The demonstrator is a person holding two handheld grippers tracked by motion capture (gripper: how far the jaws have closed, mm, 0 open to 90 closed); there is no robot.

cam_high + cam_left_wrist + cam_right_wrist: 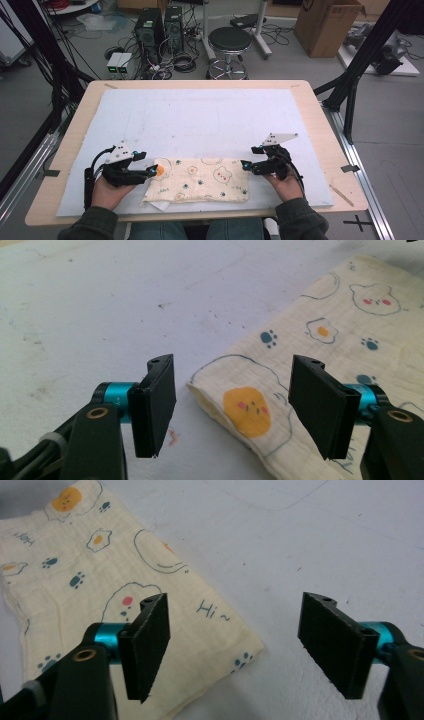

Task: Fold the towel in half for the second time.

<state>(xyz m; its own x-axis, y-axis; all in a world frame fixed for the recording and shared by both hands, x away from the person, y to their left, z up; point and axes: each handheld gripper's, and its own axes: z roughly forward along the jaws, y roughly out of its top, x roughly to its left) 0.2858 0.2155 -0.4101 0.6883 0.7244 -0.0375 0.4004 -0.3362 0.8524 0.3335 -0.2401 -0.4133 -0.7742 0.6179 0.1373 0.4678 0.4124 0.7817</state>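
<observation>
Flanking folded cloth (199, 180): left gripper (151, 171), right gripper (244, 164), jaws apart.

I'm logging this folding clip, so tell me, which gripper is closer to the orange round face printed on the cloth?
Left. The left gripper stands open around the orange face; the right gripper is at the cloth's opposite end.

Even, diffuse overhead lighting; bright white worktop (210, 115) without glare. Soft, faint shadows beneath cloth (200, 180) edges. High view slightly soft, low in detail, mild bending at edges. Both gripper views sharp on cloth print, slightly softer toward far background. No motion blur.
</observation>
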